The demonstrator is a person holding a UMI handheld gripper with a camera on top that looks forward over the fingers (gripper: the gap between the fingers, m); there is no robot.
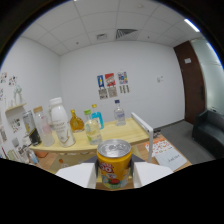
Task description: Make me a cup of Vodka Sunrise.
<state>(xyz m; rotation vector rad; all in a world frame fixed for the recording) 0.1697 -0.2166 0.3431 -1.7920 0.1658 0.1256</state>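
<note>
My gripper (114, 176) is clamped on a yellow can (114, 162): both white fingers (80, 175) press against its sides, and the can stands upright between them with its silver top facing up. The can is lifted above the wooden table (127, 131), nearer to me than the bottles.

Beyond the can, on the table, stands a row of bottles. A tall white bottle (60, 122) with a pale label is the largest, towards the left end. Just left of it is a clear bottle (42, 126). To the right of the white one sits a small amber bottle (76, 121), rounded and squat. Next comes a clear bottle with a green cap (91, 127), and close behind it a blue bottle (97, 117). Further right, well apart from these, is a clear bottle with a dark cap (119, 113).

A white frame (143, 126) stands at the table's right end. Lower down to the right lies an orange patterned sheet (161, 146). Posters (112, 85) hang on the far white wall, and a dark door (191, 82) is at the right.
</note>
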